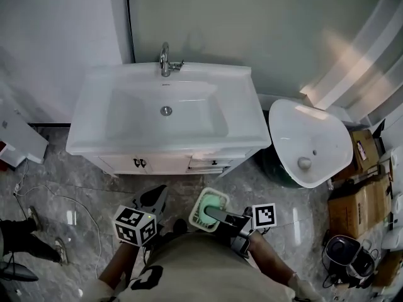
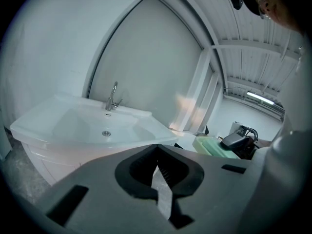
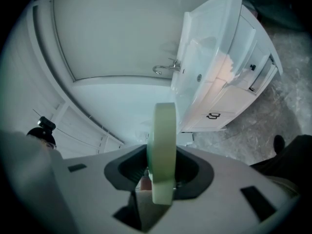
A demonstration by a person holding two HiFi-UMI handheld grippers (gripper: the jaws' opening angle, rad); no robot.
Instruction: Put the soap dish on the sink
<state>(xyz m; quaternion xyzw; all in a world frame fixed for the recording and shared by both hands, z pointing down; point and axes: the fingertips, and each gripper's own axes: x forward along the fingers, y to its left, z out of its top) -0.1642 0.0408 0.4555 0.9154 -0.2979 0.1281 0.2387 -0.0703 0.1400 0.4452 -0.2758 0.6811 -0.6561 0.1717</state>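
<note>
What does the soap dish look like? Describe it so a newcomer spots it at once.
Start at the white sink with the chrome tap. In front of it, above the marbled floor, the right gripper clamps the soap dish. It is the only pale green, round-cornered thing among white fixtures.

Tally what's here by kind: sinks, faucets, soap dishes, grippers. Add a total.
Sinks: 2, the vanity sink and a loose basin beside it
Faucet: 1
Soap dish: 1, green, held in the right gripper's jaws
Grippers: 2, the left gripper and the right gripper
Total: 6
</note>
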